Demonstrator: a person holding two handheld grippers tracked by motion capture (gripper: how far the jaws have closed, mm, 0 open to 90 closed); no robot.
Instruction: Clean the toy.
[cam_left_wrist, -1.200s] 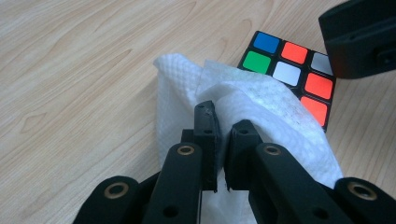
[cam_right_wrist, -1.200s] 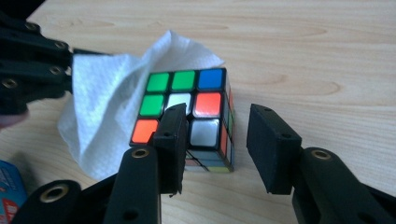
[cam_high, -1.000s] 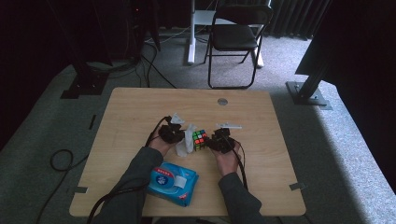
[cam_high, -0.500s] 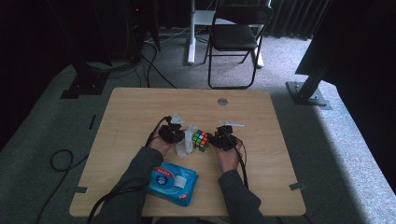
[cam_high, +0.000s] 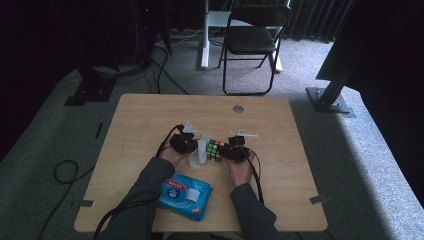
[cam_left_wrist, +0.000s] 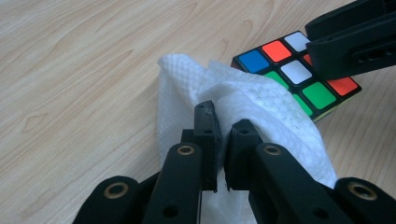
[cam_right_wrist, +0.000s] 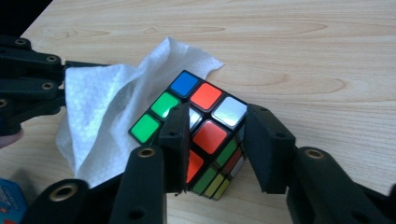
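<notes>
Near the middle of the wooden bench (cam_high: 150, 120), slightly toward the near edge: a scrambled puzzle cube (cam_high: 215, 149), resting on the bench top with a white paper tissue (cam_high: 199, 152) touching its left side. Left claw (cam_left_wrist: 219, 128) nipped tight on a fold of the tissue, jaws almost together with the paper bunched between them. Right claw (cam_right_wrist: 215, 140) straddling the cube, jaws having just been narrowing, left jaw against the cube's face, right jaw close beside its other side with a thin gap showing; hard to tell whether both pads press yet. Cube tilted on a corner edge in the right gripper view, blue, red and white squares uppermost. Close to the near edge, left of centre: a blue pack of wipes (cam_high: 185, 192), lying flat, apart from cube and tissue. Beyond the far edge, on the carpet: a black folding chair (cam_high: 252, 40).
</notes>
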